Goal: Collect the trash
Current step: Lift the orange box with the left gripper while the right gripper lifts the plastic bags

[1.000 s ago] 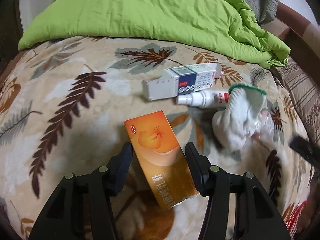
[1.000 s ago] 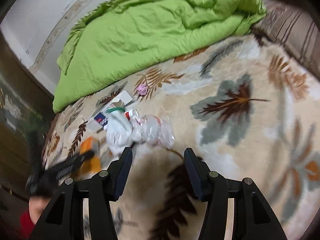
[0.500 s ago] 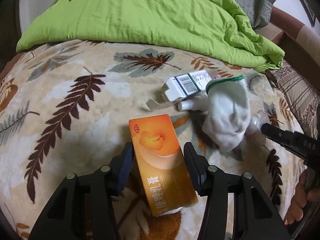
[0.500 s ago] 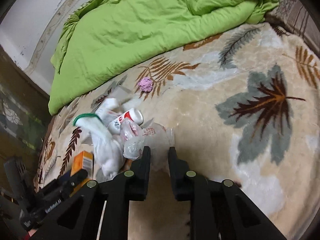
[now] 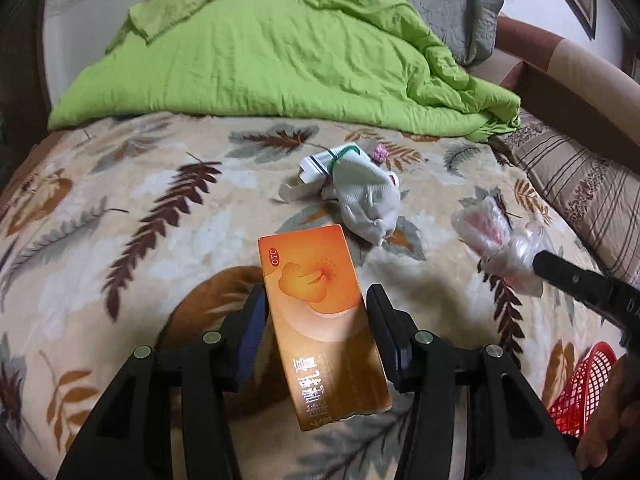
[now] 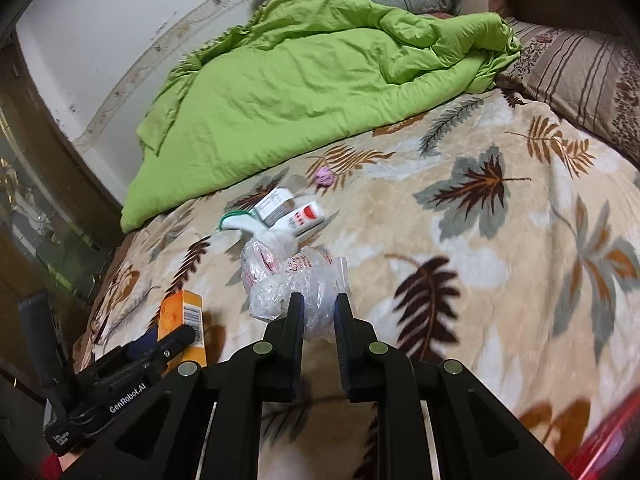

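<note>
My left gripper (image 5: 314, 304) is shut on an orange medicine box (image 5: 320, 320) and holds it above the leaf-print blanket; the box also shows in the right wrist view (image 6: 184, 320). My right gripper (image 6: 318, 304) is shut on a crumpled clear plastic bag (image 6: 296, 280), lifted off the bed; the bag also shows in the left wrist view (image 5: 500, 244). On the blanket lie a white sock (image 5: 368, 200), a white carton (image 6: 274, 205), a small white bottle (image 6: 306, 218) and a pink wad (image 6: 324, 176).
A green duvet (image 5: 280, 60) is heaped at the head of the bed. A striped pillow (image 6: 580, 76) lies at the right side. A red mesh basket (image 5: 580, 392) sits at the lower right, beside the bed's edge.
My right gripper closed on the plastic bag and lifted it away from the sock. My left gripper kept hold of the orange box and pulled back from the pile.
</note>
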Demonstrator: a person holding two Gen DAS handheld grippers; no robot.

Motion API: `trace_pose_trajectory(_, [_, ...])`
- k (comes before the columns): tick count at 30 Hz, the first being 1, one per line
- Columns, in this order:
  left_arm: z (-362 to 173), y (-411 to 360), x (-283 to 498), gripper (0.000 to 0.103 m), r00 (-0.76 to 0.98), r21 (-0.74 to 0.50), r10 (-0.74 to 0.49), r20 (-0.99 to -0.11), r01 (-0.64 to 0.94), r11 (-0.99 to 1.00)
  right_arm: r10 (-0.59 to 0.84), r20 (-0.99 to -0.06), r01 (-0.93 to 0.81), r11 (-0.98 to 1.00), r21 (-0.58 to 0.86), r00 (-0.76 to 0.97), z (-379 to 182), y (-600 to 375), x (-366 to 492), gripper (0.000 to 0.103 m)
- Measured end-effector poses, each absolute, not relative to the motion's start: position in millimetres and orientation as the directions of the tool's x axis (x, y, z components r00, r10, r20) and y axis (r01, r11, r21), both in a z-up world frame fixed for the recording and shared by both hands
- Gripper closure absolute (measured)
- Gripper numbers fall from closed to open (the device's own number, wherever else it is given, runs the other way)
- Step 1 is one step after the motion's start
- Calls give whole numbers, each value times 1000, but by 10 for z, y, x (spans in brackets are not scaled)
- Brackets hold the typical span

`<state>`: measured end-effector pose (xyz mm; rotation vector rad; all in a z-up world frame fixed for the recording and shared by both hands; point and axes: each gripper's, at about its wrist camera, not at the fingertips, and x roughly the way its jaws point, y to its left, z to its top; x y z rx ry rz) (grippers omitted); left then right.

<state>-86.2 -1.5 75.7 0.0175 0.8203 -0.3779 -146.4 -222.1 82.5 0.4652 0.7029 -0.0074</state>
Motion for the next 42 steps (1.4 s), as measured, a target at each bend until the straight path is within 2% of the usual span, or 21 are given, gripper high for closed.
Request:
trace_pose_trajectory(8, [774,-26,-1114,53,716,-29,-237,-656,290,957,116,-607,161,910,382,786,839,-2082,-1667,87])
trace_pose_trajectory(20, [710,-99,-1172,53,749,48,-183,-637,276,960,116,-609,178,899,400,785,805,-2150,-1692,87])
trace_pose_trajectory(30, [700,-145,-1186,53,752,60,-179,-634,279,958,89,-616,198,903,382,783,807,-2145,-1720,87])
trace_pose_trajectory(42, [764,-138,-1249,53,779,43,-207,-591,287,957,-36,-525,163,967,198,850,1058,-1784,-1893,87])
